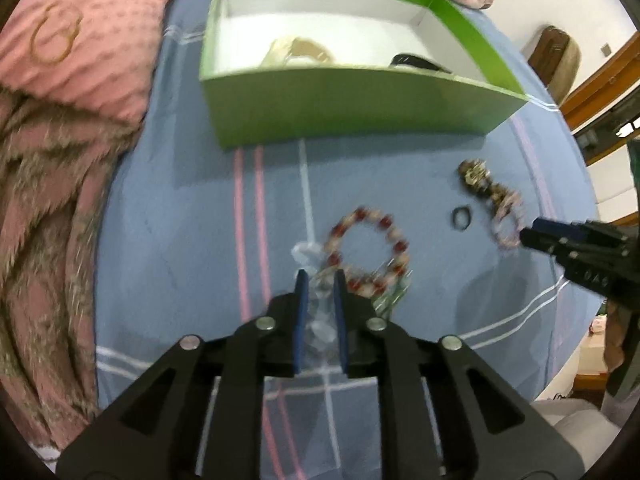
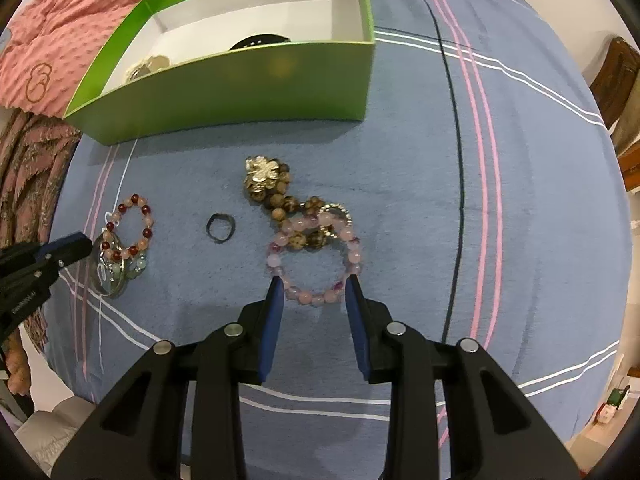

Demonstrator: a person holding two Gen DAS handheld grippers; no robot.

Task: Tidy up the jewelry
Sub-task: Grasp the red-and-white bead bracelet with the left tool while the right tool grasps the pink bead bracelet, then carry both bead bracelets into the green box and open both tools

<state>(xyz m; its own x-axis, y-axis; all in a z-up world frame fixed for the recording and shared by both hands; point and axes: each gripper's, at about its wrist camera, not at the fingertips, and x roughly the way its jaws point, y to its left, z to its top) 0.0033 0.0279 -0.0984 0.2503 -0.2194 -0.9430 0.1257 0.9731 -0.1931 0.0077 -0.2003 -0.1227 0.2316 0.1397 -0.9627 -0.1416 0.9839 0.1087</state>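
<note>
A green box (image 1: 352,108) (image 2: 240,88) stands open on the blue bed cover, with a gold piece (image 1: 300,52) and a dark piece (image 1: 416,62) inside. My left gripper (image 1: 320,280) is narrowly closed around a clear glass bangle (image 1: 318,320) (image 2: 110,276) that lies by a red and pink bead bracelet (image 1: 368,252) (image 2: 128,228). My right gripper (image 2: 314,284) is open, its fingertips either side of a pink bead bracelet (image 2: 316,260) (image 1: 506,220). A brown bead bracelet with a gold flower (image 2: 272,184) (image 1: 476,176) and a dark ring (image 2: 220,228) (image 1: 461,218) lie between.
A pink pillow (image 1: 80,40) and a fuzzy pink blanket (image 1: 44,220) lie at the left of the bed. The bed edge drops off at the right, with a brown chair (image 1: 554,56) beyond.
</note>
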